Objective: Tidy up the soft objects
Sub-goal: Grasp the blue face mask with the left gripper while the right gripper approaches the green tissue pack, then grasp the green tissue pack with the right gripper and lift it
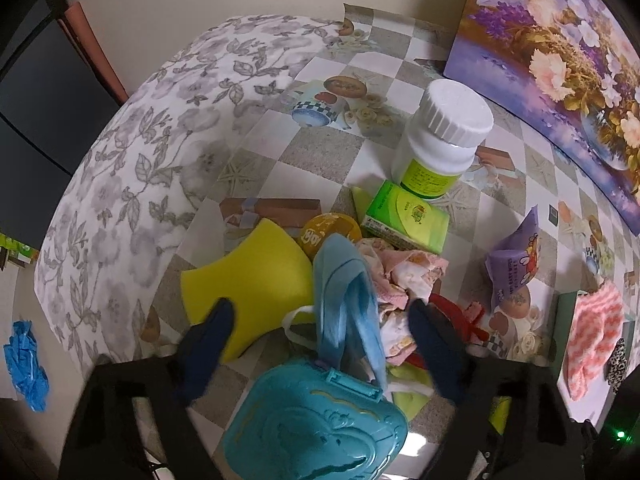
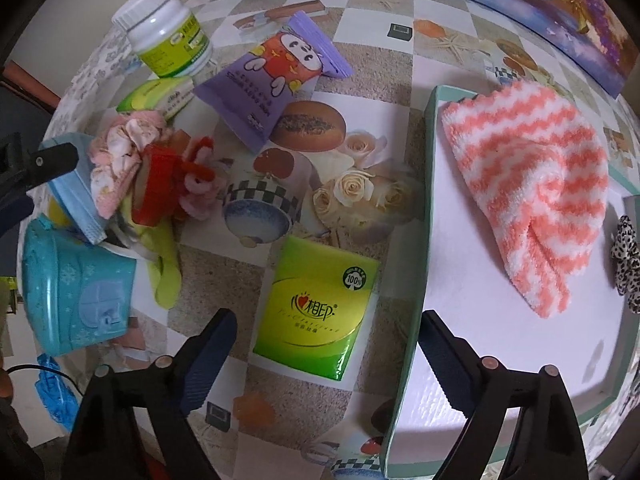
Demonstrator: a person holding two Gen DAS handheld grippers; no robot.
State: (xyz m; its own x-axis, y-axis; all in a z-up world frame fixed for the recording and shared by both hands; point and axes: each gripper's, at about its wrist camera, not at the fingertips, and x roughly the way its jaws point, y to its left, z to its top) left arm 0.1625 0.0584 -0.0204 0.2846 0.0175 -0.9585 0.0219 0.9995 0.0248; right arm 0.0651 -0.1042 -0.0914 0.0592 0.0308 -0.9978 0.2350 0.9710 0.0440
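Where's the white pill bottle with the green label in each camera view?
Left wrist view: the white bottle stands upper right of centre, behind the green box.
Right wrist view: the white bottle stands at the upper left, near the picture's edge.
Shared landmark: the purple snack packet lies on the table near it in both views.
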